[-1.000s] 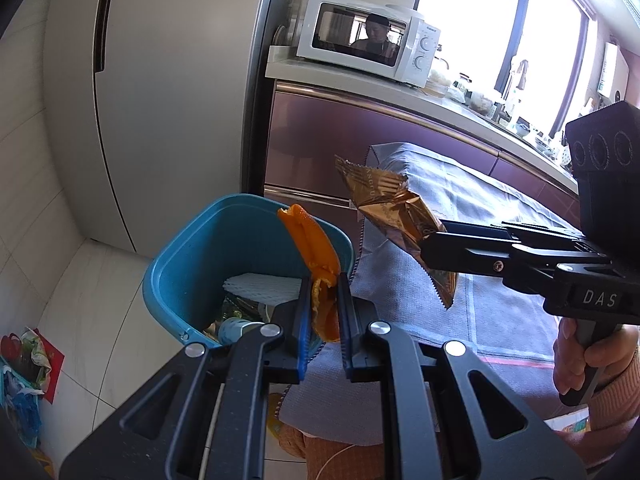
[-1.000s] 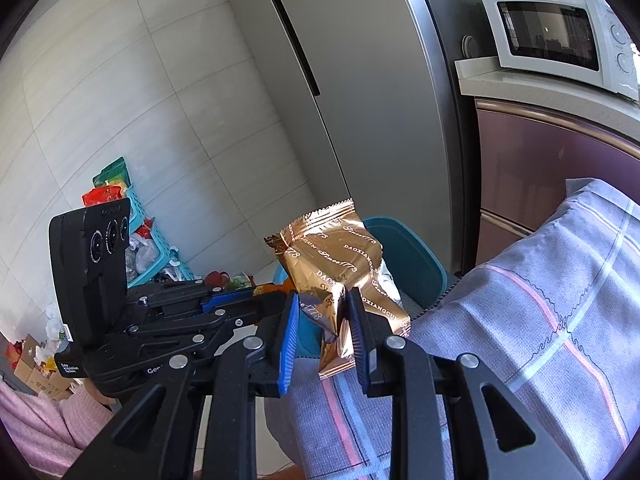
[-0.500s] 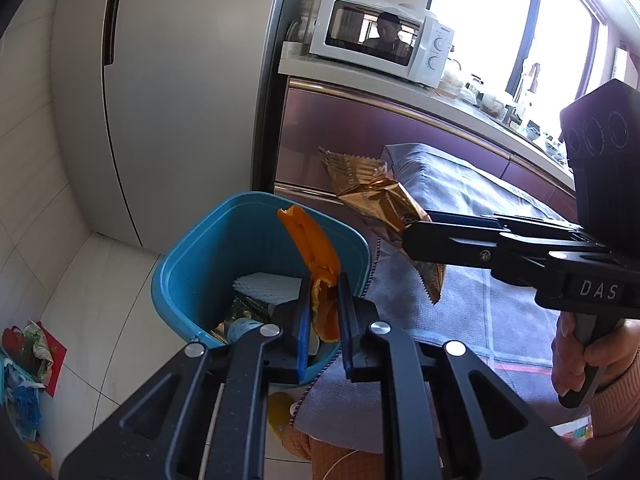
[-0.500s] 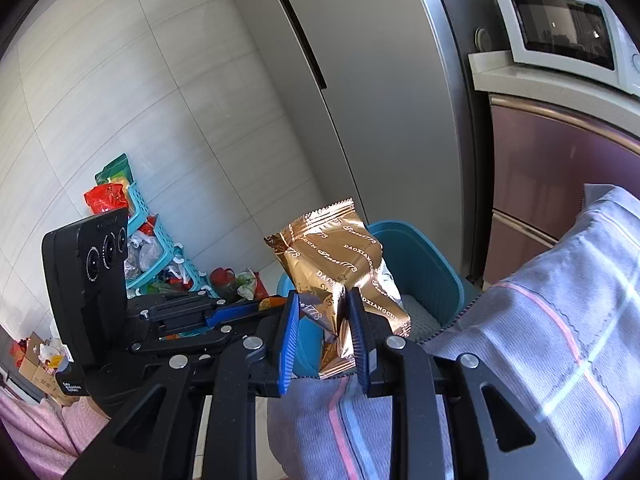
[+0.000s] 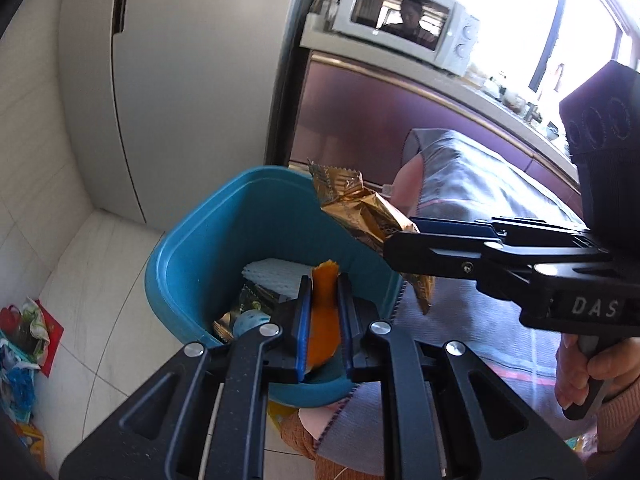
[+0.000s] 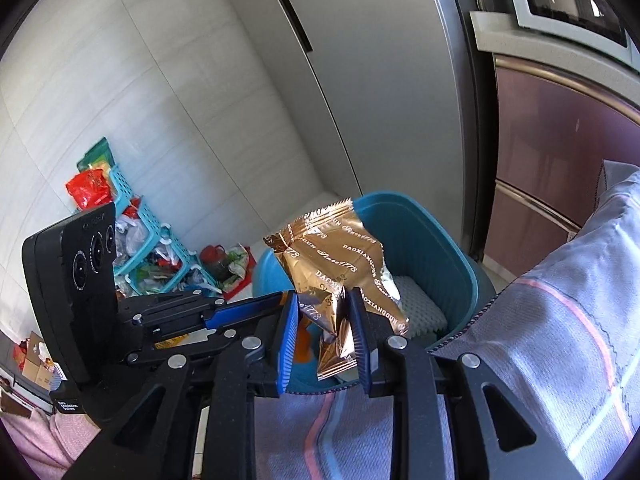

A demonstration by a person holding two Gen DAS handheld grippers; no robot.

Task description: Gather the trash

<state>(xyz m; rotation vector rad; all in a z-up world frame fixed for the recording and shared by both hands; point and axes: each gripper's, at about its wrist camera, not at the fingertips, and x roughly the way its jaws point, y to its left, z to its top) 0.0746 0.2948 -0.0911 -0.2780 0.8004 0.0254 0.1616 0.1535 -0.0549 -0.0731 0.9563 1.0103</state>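
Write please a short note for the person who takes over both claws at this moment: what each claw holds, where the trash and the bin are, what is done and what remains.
Left claw: shut on the orange peel, which hangs over the open blue bin.
Right claw: shut on the gold wrapper, above the bin's rim on the side of the cloth-covered table.
Done: the bin already holds a white foam net and other scraps.
Left: neither piece is released yet. Probably open each claw over the bin so both fall inside; bring the wrapper more over the middle first.

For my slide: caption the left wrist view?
Orange peel and gold wrapper held over the blue bin.
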